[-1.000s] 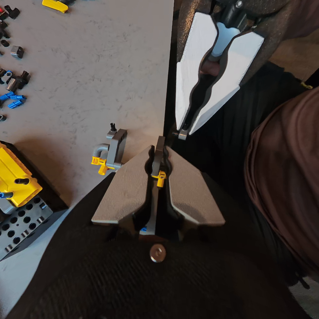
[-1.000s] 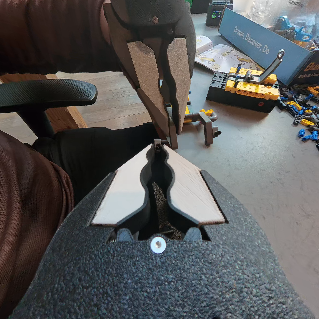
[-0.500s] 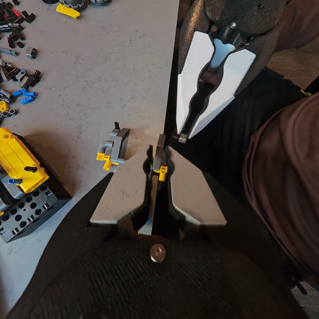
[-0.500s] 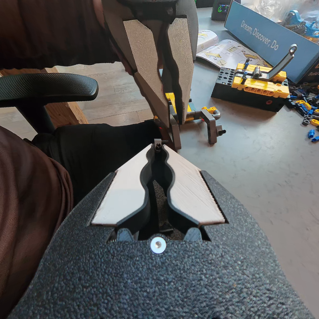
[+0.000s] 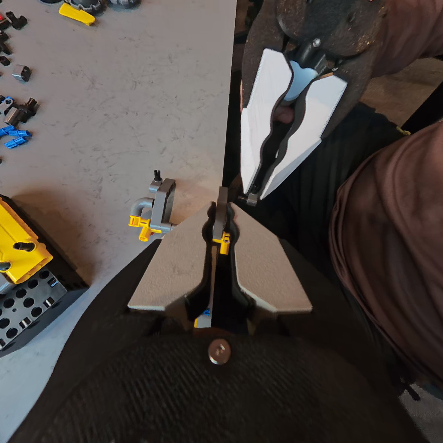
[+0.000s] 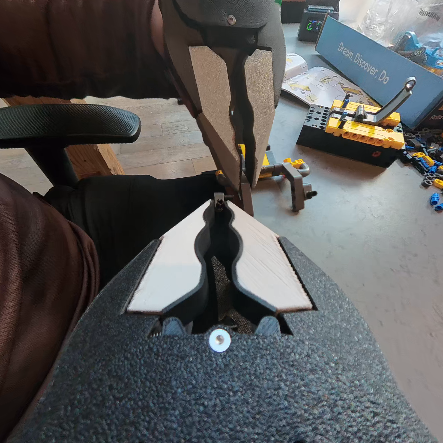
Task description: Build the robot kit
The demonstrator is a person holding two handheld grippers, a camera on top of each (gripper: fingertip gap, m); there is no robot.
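My left gripper (image 5: pixel 221 208) pinches a grey beam (image 5: pixel 221 217) carrying a yellow pin (image 5: pixel 224 242). My right gripper (image 6: pixel 218 203) clamps a small grey connector (image 6: pixel 218 198) just beside it, off the grey table (image 5: pixel 143 96) edge. Light, rigid, slick plastic; I'd grip the flat faces.

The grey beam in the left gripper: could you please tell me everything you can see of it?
The grey beam looks like plastic, flat and narrow, seen edge-on. The left gripper is shut on it, and its end pokes out past the fingertips, beyond the table edge. A yellow connector sits on it between the fingers, and in the right wrist view its tip hangs below them. The right gripper, shut on a small grey piece, is close beside it; contact is unclear.
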